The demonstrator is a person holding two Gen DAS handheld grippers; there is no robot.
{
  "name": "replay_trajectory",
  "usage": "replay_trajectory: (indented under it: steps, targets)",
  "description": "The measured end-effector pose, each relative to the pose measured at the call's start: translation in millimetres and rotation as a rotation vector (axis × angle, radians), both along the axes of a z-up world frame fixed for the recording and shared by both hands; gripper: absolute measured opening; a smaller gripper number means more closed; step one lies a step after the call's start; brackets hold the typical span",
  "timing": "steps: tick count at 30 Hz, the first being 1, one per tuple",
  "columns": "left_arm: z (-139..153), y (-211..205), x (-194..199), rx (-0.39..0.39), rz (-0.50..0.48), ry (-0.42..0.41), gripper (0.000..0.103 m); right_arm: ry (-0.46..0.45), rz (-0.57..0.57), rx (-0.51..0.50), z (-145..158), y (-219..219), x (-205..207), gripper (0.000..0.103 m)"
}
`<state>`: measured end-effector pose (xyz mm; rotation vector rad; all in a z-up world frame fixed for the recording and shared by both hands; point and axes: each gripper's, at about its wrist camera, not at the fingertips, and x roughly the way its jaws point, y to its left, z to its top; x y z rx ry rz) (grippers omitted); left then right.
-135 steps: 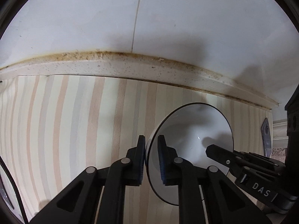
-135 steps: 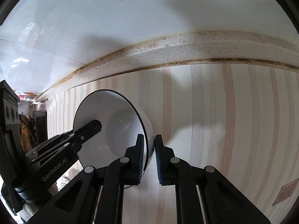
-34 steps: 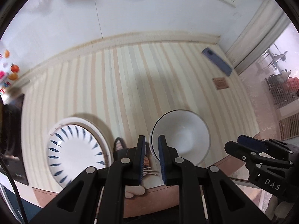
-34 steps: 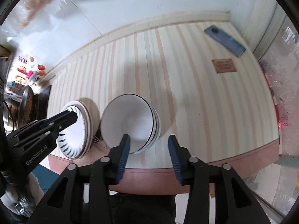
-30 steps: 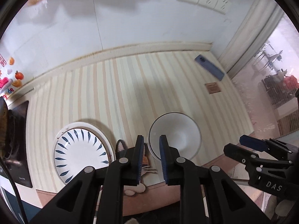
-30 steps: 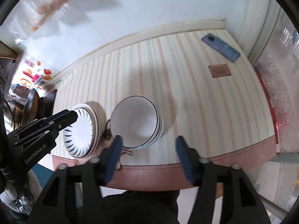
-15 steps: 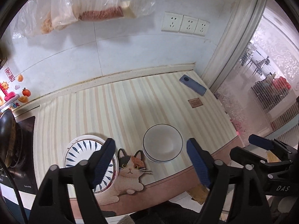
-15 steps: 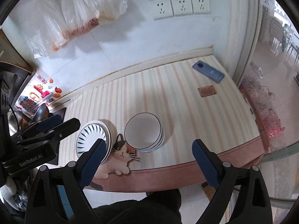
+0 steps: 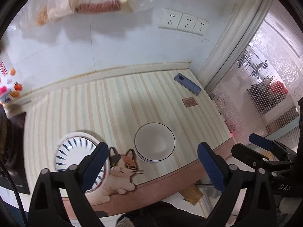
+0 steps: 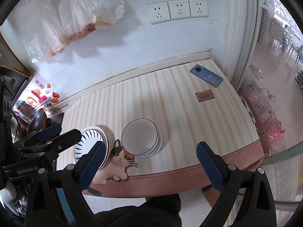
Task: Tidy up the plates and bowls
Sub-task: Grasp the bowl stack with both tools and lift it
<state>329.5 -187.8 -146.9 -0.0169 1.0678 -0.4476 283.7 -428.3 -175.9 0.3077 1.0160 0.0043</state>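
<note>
Striped counter (image 10: pixel 170 102): nested white bowls (image 10: pixel 141 138)

Both views are evenly and brightly lit, with daylight admitted through the glass door (image 10: pixel 274 87) at right. Soft shadows are cast on the wall (image 9: pixel 113 43) beneath the bags (image 10: pixel 75 19). Mild glare is seen on the plates (image 9: pixel 75 147). Strong fisheye curvature and a black vignette are present at the edges. Slight motion blur is visible at the left wrist view's left margin.
</note>
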Motion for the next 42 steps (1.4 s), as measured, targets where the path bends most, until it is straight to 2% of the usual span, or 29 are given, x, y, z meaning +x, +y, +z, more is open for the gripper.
replay_trajectory:
  steps: [5,8,15,22,25,27,29,31,33,34,35,36,42]
  targets:
    - [-38,-1,29,-0.004,0.025,0.083,0.097,0.069,0.019,0.062,-41,-9,29,0.099]
    - [-74,0,53,0.0,0.034,0.169,0.097,0.144,0.038,0.123,-81,-14,53,0.099]
    - [-152,-8,97,-0.003,0.018,0.349,0.096,0.348,0.063,0.352,-197,-21,103,0.099]
    - [-216,-16,124,0.002,0.026,0.493,0.096,0.456,0.086,0.426,-270,-10,129,0.099]
    - [-235,-20,129,-0.031,0.007,0.572,0.095,0.475,0.101,0.469,-291,-7,140,0.099]
    - [-244,-22,131,-0.052,0.0,0.595,0.092,0.497,0.104,0.485,-303,-5,146,0.099]
    - [-250,-27,131,-0.069,-0.019,0.613,0.08,0.518,0.112,0.498,-311,-2,151,0.099]
    - [-255,-31,129,-0.122,-0.039,0.645,0.062,0.525,0.113,0.519,-317,-1,156,0.099]
    - [-256,-30,130,-0.161,-0.026,0.65,0.061,0.529,0.13,0.517,-318,1,162,0.095]
    - [-257,-29,130,-0.178,-0.02,0.646,0.061,0.52,0.134,0.516,-318,2,164,0.085]
    - [-257,-27,130,-0.19,-0.015,0.643,0.061,0.515,0.134,0.522,-319,3,166,0.066]
    - [-257,-25,128,-0.2,-0.006,0.638,0.06,0.523,0.125,0.569,-324,3,167,0.066]
    - [-253,-20,126,-0.203,0.039,0.621,0.059,0.513,0.122,0.559,-321,8,170,0.066]
